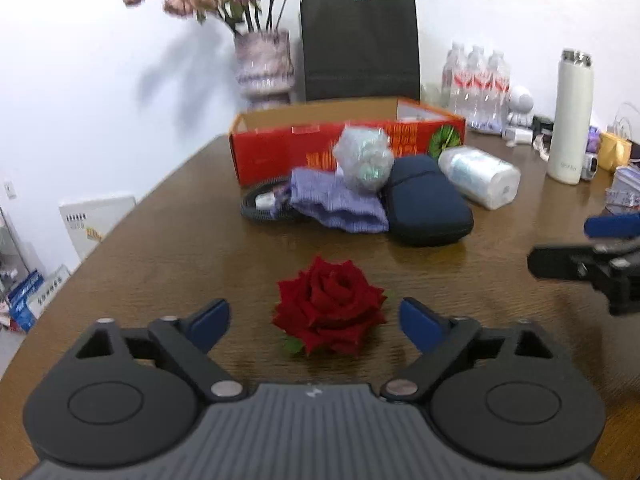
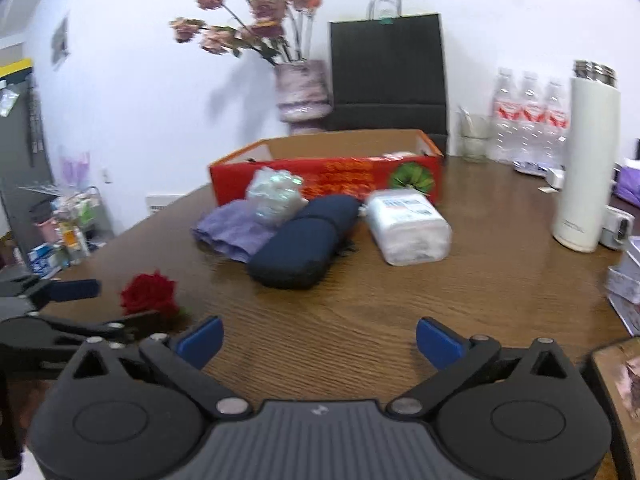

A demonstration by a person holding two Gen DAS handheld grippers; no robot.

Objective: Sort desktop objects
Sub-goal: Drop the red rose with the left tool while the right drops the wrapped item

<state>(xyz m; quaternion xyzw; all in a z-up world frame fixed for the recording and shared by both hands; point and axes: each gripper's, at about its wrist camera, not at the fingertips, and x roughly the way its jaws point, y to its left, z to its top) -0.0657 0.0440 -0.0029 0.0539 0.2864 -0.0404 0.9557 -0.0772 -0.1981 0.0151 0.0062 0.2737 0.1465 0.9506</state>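
Observation:
A red rose head [image 1: 329, 306] lies on the brown table [image 1: 160, 264], between the open fingers of my left gripper [image 1: 316, 322]; neither pad touches it. It also shows at the left of the right wrist view [image 2: 149, 293]. My right gripper [image 2: 318, 342] is open and empty over bare table. Behind lie a dark blue case [image 1: 426, 204] [image 2: 304, 238], a purple cloth pouch [image 1: 338, 202] [image 2: 236, 229], a clear crinkled bag [image 1: 364, 156] [image 2: 275, 194], a plastic-wrapped white roll [image 1: 480, 176] [image 2: 406, 226] and a black ring-shaped object [image 1: 256, 208]. An open red box [image 1: 280, 152] [image 2: 332, 176] stands behind them.
A vase of dried flowers [image 1: 264, 64], a black paper bag [image 1: 360, 44], water bottles [image 1: 478, 84] and a white flask [image 1: 570, 116] [image 2: 586, 156] stand along the wall and right side. Small boxes [image 2: 626, 280] sit at the right edge. My right gripper shows at the right of the left wrist view [image 1: 588, 248].

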